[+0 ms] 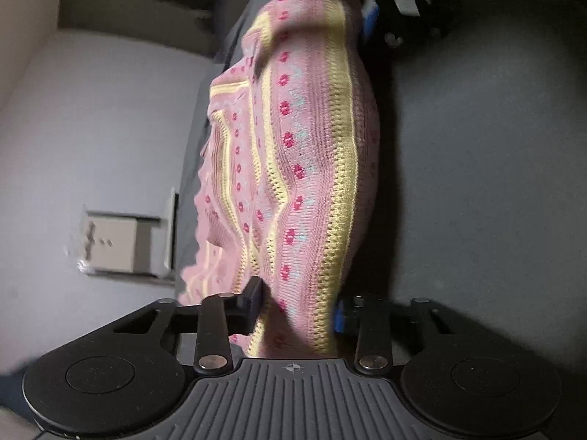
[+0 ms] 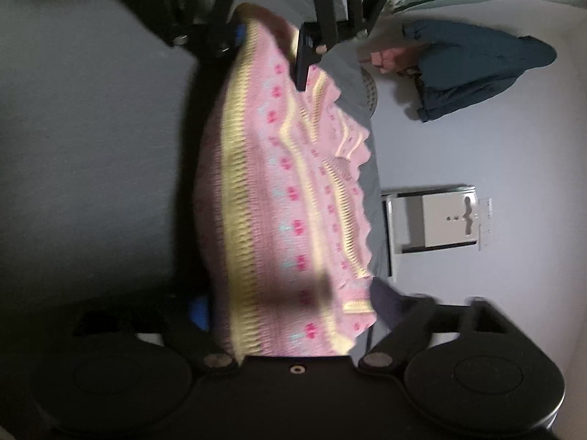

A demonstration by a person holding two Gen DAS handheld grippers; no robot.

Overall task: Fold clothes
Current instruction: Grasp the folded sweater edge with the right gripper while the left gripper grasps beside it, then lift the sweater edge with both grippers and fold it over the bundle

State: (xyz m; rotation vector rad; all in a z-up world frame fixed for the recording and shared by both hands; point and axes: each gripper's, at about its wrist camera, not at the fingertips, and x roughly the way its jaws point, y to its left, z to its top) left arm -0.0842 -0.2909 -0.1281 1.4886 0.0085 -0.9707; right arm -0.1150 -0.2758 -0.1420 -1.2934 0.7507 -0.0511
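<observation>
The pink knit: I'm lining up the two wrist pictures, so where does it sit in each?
Left wrist: the pink knit runs up the middle, from the left gripper to the right gripper at the top.
Right wrist: up the middle, from the right gripper to the left gripper.
Shared landmark: the white box.

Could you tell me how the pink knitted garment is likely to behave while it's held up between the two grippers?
Probably floppy: the pink knitted garment sags and ripples between the left gripper and right gripper. Its ribbed knit likely stretches and grips rather than slipping.
</observation>
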